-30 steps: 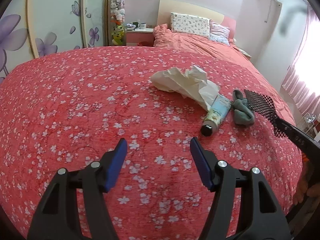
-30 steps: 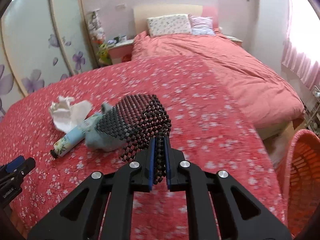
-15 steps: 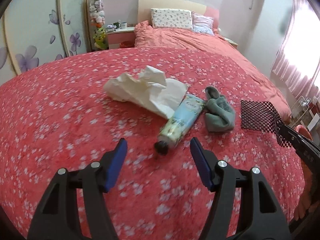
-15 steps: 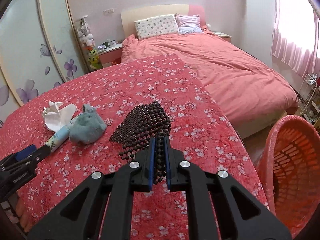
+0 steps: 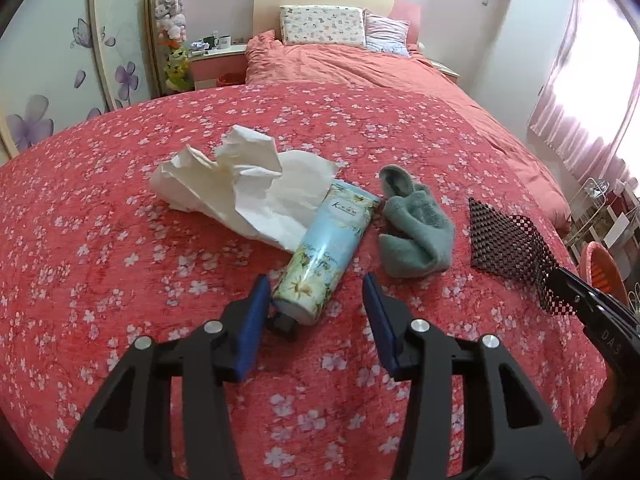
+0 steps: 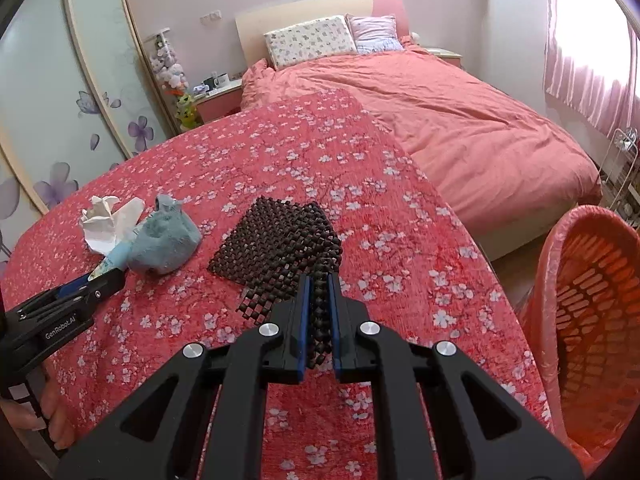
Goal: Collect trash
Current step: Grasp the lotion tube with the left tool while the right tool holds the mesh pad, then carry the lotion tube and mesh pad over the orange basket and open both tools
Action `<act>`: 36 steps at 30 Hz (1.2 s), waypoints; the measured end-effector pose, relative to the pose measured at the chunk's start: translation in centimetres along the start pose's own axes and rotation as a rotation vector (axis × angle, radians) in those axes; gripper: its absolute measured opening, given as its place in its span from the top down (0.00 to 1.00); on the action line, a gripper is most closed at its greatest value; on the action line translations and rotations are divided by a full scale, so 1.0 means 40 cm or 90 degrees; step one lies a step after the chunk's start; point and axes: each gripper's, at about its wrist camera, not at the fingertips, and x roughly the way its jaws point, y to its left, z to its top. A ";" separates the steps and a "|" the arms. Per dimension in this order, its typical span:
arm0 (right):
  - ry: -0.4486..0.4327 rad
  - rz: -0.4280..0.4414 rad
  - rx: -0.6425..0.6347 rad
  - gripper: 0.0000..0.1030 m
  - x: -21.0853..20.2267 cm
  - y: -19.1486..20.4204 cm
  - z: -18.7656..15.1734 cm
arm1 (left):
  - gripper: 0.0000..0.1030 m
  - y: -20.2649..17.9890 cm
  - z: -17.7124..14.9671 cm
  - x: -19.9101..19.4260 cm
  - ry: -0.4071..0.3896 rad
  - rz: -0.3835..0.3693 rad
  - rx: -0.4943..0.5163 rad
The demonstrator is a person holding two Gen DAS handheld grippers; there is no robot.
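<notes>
**Left jaws narrowing around the tube, right clamped on the mesh mat**

I have the left gripper (image 5: 314, 306) angled steeply down at the bed, its black arms splayed into a V and its blue pads (image 5: 252, 320) either side of the cap end of the cream tube (image 5: 334, 248). The jaws have just been closing to a middling gap. The left pad sits right against the tube's lower end and black cap; the right pad stands clear of it, so I do not count this as a grip yet.

My right gripper (image 6: 319, 322) also tilts downward, its pads pinched nearly together on a corner of the mesh mat (image 6: 280, 248). The rest of the mat lies draped flat on the bedspread (image 6: 280, 152).

The tube is smooth, glossy plastic, pale blue with a daisy print, tapering to a flat crimped end that rests on the crumpled tissue (image 5: 240, 184). That tissue is thin, white and sharply creased. Just right of the tube lies a fuzzy grey-green sock (image 5: 416, 232), bunched and soft. The mat is a dark, open grid of small rubbery squares. The bedspread is a napped red fabric with white blossoms. At the bed's right side stands an orange slotted plastic basket (image 6: 592, 304) lined with a thin translucent bag.
</notes>
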 end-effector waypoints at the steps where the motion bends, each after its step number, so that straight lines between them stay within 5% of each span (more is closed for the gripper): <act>1: 0.001 0.001 0.001 0.91 0.000 -0.002 -0.001 | 0.54 -0.001 0.003 0.004 -0.001 0.003 0.002; 22: 0.009 0.007 0.008 0.91 -0.005 -0.013 -0.011 | 0.72 -0.021 0.020 0.024 -0.010 0.009 0.012; 36: -0.047 0.022 -0.009 0.91 -0.116 -0.002 0.006 | 0.74 0.002 -0.028 -0.113 -0.050 -0.011 0.002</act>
